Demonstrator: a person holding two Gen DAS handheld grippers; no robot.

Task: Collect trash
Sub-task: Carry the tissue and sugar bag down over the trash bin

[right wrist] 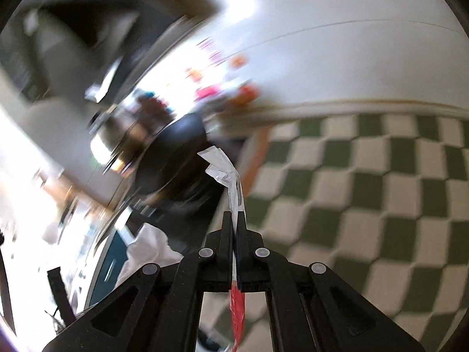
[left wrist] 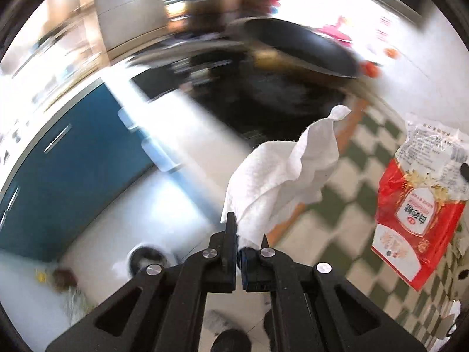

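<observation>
My left gripper (left wrist: 247, 231) is shut on a crumpled white paper towel (left wrist: 281, 176), which stands up from the jaws above the counter. To its right hangs a red and clear plastic bag (left wrist: 419, 205) with printed text, held up in the air. My right gripper (right wrist: 234, 218) is shut on that bag: its clear top edge (right wrist: 222, 167) sticks out past the fingertips and its red part (right wrist: 237, 308) hangs below the jaws. The white towel shows at the lower left of the right wrist view (right wrist: 146, 249).
A black frying pan (left wrist: 302, 50) sits on a dark stove (left wrist: 263, 96). A green and white checkered cloth (right wrist: 366, 205) covers the counter to the right. A blue cabinet front (left wrist: 67, 176) is at the left. The white wall (right wrist: 351, 58) is behind. Both views are motion-blurred.
</observation>
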